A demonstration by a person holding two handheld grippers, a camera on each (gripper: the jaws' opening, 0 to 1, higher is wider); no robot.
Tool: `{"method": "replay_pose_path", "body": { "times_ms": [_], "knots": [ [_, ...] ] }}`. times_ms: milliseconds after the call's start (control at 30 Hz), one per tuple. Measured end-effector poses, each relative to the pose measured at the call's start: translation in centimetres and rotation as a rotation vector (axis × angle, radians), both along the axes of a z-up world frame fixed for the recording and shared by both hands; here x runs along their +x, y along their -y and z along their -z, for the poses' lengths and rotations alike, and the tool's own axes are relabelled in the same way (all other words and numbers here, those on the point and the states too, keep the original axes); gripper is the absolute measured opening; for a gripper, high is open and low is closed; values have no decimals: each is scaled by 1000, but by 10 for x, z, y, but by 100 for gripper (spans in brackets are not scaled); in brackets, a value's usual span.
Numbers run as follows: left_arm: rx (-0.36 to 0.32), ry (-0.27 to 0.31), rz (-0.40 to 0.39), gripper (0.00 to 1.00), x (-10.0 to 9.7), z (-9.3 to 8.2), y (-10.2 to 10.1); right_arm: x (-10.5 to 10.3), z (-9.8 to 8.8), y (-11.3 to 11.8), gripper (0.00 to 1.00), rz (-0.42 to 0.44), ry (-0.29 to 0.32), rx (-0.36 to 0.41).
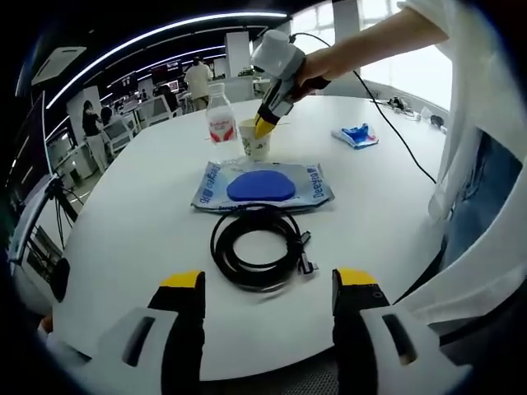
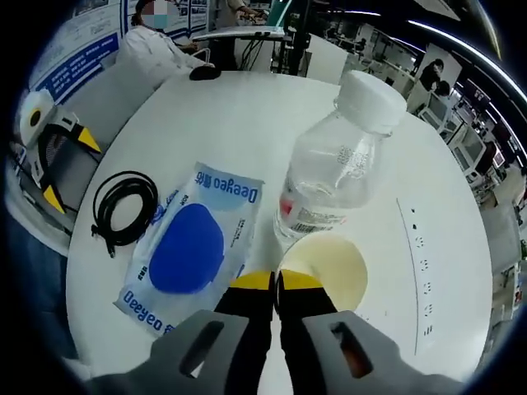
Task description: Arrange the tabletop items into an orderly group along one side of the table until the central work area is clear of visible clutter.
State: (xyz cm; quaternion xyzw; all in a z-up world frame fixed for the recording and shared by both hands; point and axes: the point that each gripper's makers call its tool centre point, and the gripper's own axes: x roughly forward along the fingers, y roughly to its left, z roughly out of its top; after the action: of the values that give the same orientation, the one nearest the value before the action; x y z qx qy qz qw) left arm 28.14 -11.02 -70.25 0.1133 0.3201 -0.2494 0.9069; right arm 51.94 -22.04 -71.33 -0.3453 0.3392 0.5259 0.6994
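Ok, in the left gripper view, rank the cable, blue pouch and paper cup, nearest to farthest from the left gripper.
1. Cable, coiled just ahead of the left gripper.
2. Blue pouch, flat behind the cable.
3. Paper cup, farthest, beside the bottle.

Open-plan office behind the white round table [image 1: 387, 214]: desks with monitors [image 1: 136, 111], ceiling light strips [image 1: 148, 37], bright windows [image 1: 412, 70] on one side. One person standing [image 1: 198, 81] at the far desks, another [image 1: 92, 123] near the monitors, and one seated in white [image 2: 156, 45] across the table by a dark round object [image 2: 204, 72]. A black cord [image 1: 395, 136] trails over the tabletop, small dark items [image 1: 403, 105] lie at the far edge, blue-and-white posters [image 2: 82, 62] hang on a wall.
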Motion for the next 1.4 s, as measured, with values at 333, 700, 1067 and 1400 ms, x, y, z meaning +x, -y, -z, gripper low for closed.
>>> {"method": "replay_pose_path", "body": {
  "times_ms": [333, 700, 1067, 1400],
  "knots": [
    [5, -4, 3, 62, -1, 1, 0, 0, 2, -1, 5, 2, 10, 2],
    [10, -11, -2, 62, -1, 3, -3, -2, -8, 9, 21, 55, 34, 39],
    [9, -26, -12, 62, -1, 6, -4, -31, -55, 46, 32, 276, 37, 266],
    [11, -35, 16, 61, -3, 8, 1, -84, -64, 86, 40, 456, -16, 367]
  ]
}}
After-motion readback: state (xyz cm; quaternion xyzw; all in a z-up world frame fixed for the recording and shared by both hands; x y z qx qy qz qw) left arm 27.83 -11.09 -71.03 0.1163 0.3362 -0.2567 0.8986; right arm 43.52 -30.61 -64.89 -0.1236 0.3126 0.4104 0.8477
